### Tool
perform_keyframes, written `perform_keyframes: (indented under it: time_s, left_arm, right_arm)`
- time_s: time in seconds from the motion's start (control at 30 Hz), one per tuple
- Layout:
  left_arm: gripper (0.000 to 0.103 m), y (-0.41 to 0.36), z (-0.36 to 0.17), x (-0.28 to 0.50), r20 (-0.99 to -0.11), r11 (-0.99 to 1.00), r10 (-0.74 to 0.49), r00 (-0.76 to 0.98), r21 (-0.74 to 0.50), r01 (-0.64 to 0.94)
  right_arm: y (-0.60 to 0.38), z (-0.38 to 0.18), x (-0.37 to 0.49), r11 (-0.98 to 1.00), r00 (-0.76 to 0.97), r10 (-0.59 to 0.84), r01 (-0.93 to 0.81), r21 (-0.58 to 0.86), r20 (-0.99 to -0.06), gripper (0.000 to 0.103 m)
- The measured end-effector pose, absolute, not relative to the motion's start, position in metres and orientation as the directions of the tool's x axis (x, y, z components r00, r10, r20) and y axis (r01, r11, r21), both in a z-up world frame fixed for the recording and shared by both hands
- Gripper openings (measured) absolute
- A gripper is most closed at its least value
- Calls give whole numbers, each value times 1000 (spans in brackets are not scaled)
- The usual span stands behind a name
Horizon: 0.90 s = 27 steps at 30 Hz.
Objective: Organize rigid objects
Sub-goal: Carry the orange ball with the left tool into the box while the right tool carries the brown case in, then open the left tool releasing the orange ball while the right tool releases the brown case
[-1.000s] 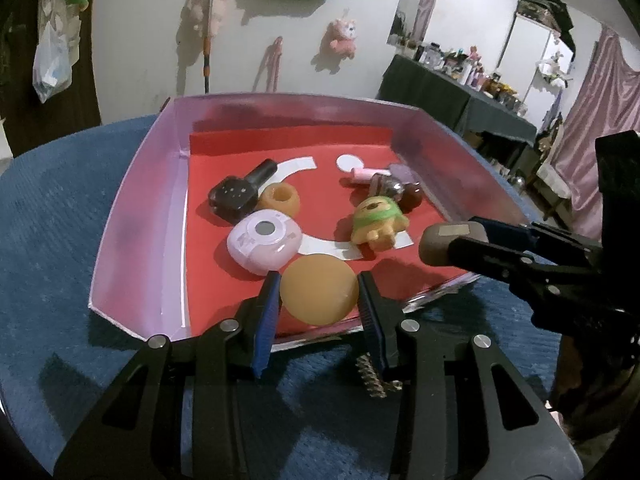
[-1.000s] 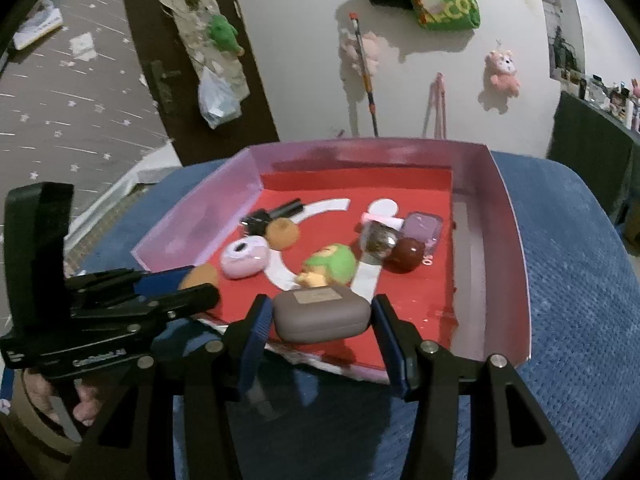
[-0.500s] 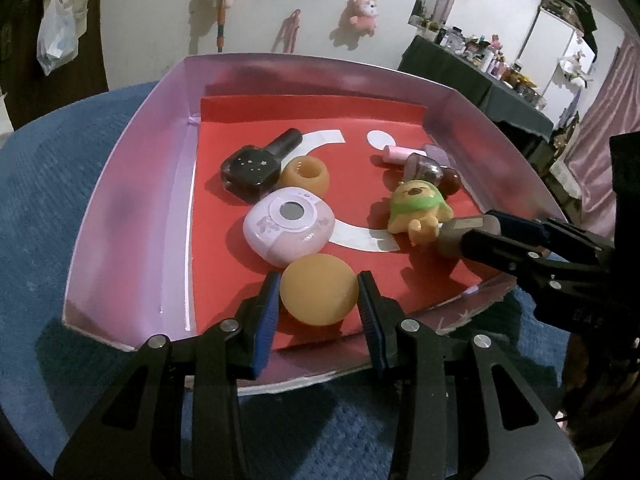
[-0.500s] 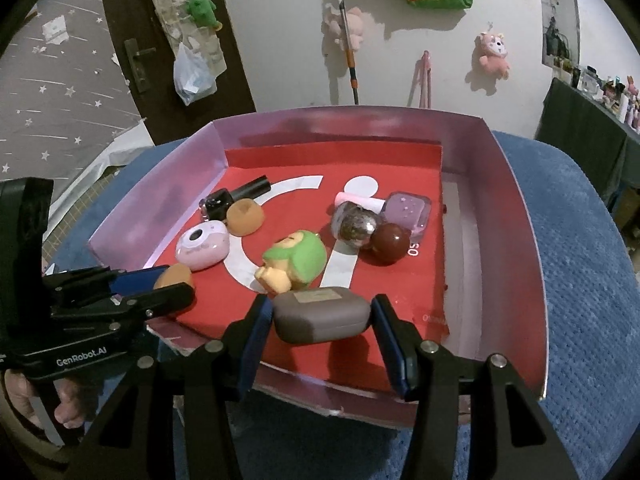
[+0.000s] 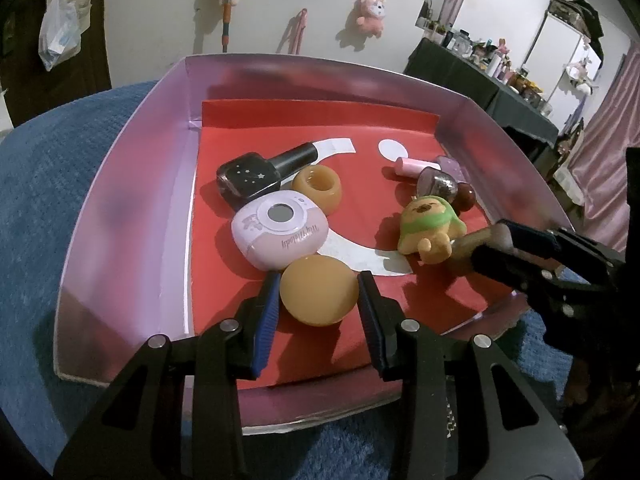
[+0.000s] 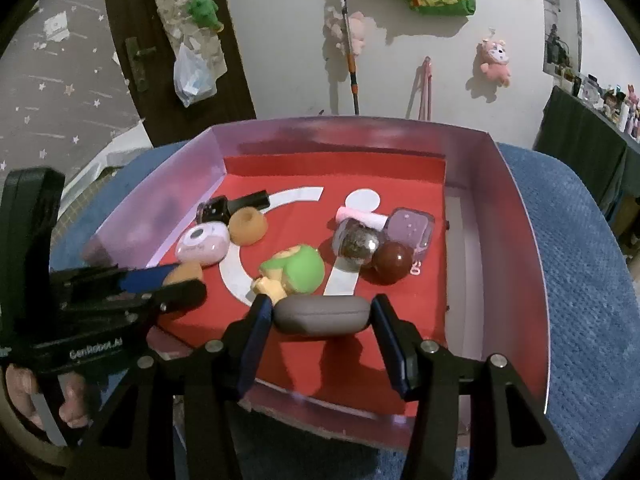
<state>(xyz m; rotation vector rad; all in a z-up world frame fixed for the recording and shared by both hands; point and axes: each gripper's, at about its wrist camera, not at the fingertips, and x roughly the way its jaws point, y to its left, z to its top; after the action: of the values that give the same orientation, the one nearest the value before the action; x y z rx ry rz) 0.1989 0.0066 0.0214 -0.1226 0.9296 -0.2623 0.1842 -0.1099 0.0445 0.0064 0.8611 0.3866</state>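
My left gripper (image 5: 318, 290) is shut on an orange ball (image 5: 318, 290), held over the near part of the pink box (image 5: 120, 208) with the red floor. In the right wrist view my right gripper (image 6: 321, 314) is shut on a grey-brown oval case (image 6: 321, 315), also low over the box's near side. Inside the box lie a pink round case (image 5: 280, 236), a black nail polish bottle (image 5: 256, 174), an orange ring (image 5: 318, 190), a green-hooded bear figure (image 5: 430, 230), a silvery ball (image 6: 356, 245), a dark red ball (image 6: 394, 261) and a purple cube (image 6: 410, 228).
The box sits on a blue textured cover (image 6: 592, 272). A person's fingers (image 6: 72, 396) hold the left gripper's handle at lower left of the right wrist view. A dark table (image 5: 480, 76) with small items stands at the back right, plush toys hang on the wall.
Both grippers have come forward and down over the box's near edge with their objects. The box and its contents now look closer and larger.
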Motion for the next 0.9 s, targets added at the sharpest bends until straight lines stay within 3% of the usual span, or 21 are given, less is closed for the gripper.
perform_keyframes:
  time_s: [0.3, 0.9]
  left_arm:
    - [36, 6, 22, 200, -777, 962, -274, 567, -216, 169]
    - [36, 2, 19, 203, -774, 964, -266, 574, -218, 152]
  right_arm:
    - [-102, 28, 182, 921, 498, 338, -351, 171, -798, 53]
    - [-108, 24, 205, 936, 551, 337, -286, 206, -764, 53]
